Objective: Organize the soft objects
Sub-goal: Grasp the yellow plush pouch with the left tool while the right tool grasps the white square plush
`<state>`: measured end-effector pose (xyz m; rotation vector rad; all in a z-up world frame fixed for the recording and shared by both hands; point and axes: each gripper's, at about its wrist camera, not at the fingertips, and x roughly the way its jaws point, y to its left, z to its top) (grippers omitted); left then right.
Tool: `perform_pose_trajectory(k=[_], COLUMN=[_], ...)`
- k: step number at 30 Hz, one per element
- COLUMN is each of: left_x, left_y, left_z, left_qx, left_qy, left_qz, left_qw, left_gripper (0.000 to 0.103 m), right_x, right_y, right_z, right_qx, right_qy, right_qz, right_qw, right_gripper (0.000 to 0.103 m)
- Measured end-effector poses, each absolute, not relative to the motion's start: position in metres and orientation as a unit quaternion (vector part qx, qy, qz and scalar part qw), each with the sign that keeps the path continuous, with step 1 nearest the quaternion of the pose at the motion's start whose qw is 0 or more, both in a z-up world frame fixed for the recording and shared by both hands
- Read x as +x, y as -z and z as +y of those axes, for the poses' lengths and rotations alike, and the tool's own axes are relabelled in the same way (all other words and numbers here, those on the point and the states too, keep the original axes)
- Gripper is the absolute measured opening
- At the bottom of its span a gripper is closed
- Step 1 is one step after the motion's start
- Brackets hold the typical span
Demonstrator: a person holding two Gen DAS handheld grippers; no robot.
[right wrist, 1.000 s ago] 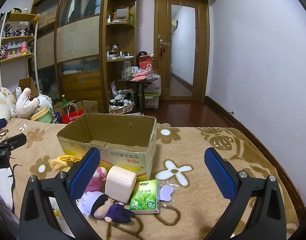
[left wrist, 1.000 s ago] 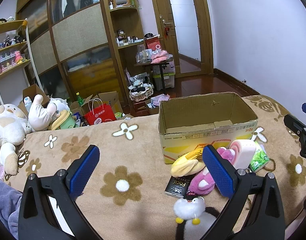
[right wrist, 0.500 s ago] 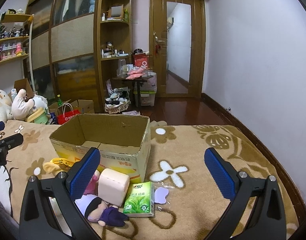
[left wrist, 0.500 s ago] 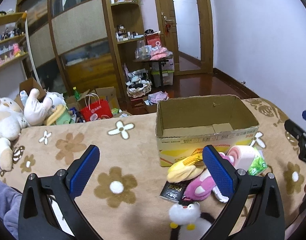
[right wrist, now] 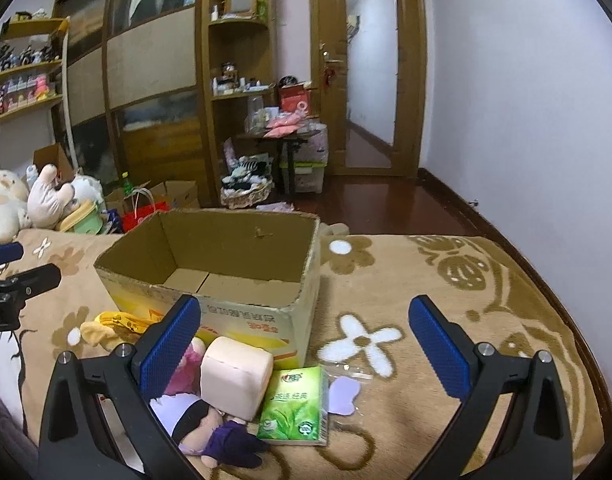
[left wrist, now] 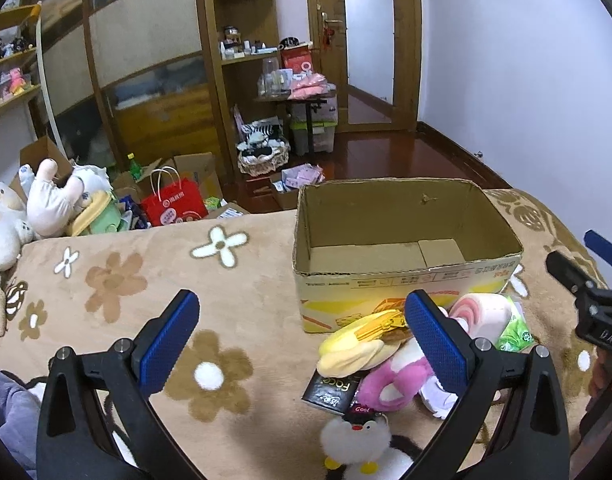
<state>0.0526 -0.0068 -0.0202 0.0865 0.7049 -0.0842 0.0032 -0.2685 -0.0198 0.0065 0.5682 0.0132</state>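
Observation:
An open cardboard box (left wrist: 402, 284) (right wrist: 261, 320) stands on the flowered blanket, nothing inside it. In front of it lies a heap of soft things: a yellow plush (left wrist: 358, 346), a pink plush (left wrist: 390, 386), a pink-and-white roll cushion (left wrist: 484, 316) (right wrist: 235, 376), a white fluffy penguin toy (left wrist: 360, 442), a purple-clothed doll (right wrist: 215, 432), a green tissue pack (right wrist: 295, 404) and a black packet (left wrist: 332, 390). My left gripper (left wrist: 301, 344) hovers open to the left of the heap. My right gripper (right wrist: 303, 346) is open above the tissue pack. Neither holds anything.
Large plush animals (left wrist: 21, 216) sit at the blanket's far left edge. Beyond the bed are a red paper bag (left wrist: 171, 204), cartons, a basket (left wrist: 261, 154), shelves and a doorway. A purple heart in a clear bag (right wrist: 344, 394) lies right of the tissue pack.
Both views have risen and drawn back a little, so the box and heap sit slightly lower and further off. Both grippers stay open and nothing on the blanket has moved.

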Motion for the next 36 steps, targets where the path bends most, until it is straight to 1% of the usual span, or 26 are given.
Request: perform_pose_trajectory(k=[11, 19, 24, 34, 35, 36], left_x=[0.086, 0.106, 0.113, 0.117, 0.118, 0.118], left_y=[0.041, 0.066, 0.079, 0.104, 0.105, 0.107], left_z=[-0.018, -0.030, -0.036, -0.047, -0.048, -0.049], left_qx=[0.034, 0.042, 0.043, 0.055, 0.055, 0.055], left_qy=[0.066, 0.091, 0.109, 0.133, 0.133, 0.133], left_qz=[0.383, 0.419, 0.442, 0.482, 0.484, 0.487], left_qw=[0.921, 0.902, 0.889, 0.864, 0.863, 0.861], left_gripper=[0.101, 0.101, 0.101, 0.101, 0.101, 0.101], right_x=[0.021, 0.029, 0.033, 0.036, 0.037, 0.038], right_y=[0.042, 0.064, 0.079, 0.096, 0.097, 0.098], right_z=[-0.248, -0.236, -0.226, -0.210, -0.213, -0.213], right_qx=[-0.026, -0.044, -0.054, -0.058, -0.055, -0.053], right_qy=[-0.040, -0.057, -0.074, -0.090, -0.092, -0.094], right_qz=[0.318, 0.355, 0.380, 0.400, 0.402, 0.405], right_qw=[0.947, 0.932, 0.920, 0.910, 0.909, 0.908], right_gripper=[0.103, 0.103, 0.103, 0.103, 0.102, 0.096])
